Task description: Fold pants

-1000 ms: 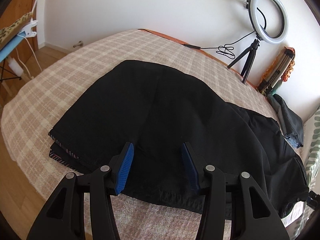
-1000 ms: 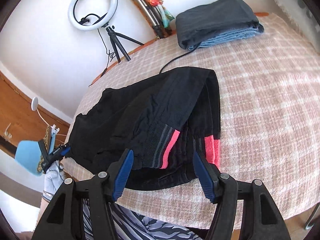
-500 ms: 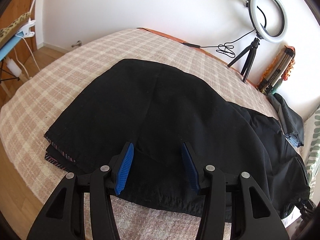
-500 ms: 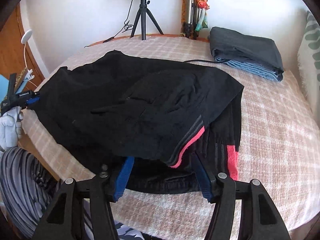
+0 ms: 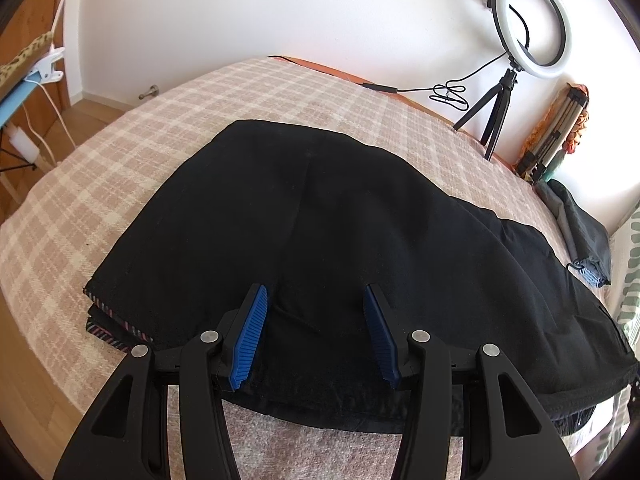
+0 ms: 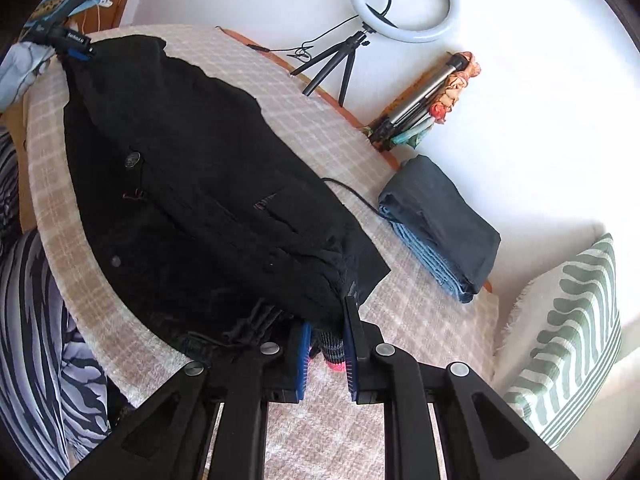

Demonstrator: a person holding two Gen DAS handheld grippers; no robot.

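Observation:
Black pants [image 5: 328, 232] lie spread on a plaid bed cover [image 5: 120, 168], their striped hems stacked at the left edge. My left gripper [image 5: 316, 300] is open and hovers over the near part of the pants, holding nothing. In the right wrist view the pants [image 6: 208, 200] run from the far left to the near middle. My right gripper [image 6: 326, 322] is shut on the pink-and-grey waistband end of the pants [image 6: 334, 354] and lifts that bunched end off the cover. The left gripper [image 6: 76, 46] shows far off at the pants' other end.
A ring light on a tripod [image 6: 400, 0] and a folded tripod [image 6: 424, 96] stand by the wall. A stack of folded dark and denim pants [image 6: 440, 224] lies at the back right, a cable beside it. A green-striped pillow [image 6: 568, 336] lies right. A striped-clad person [image 6: 36, 340] stands left.
My right gripper closed on the pink-banded end of the pants and swung round, lifting it. My left gripper stayed open and edged slightly forward over the pants.

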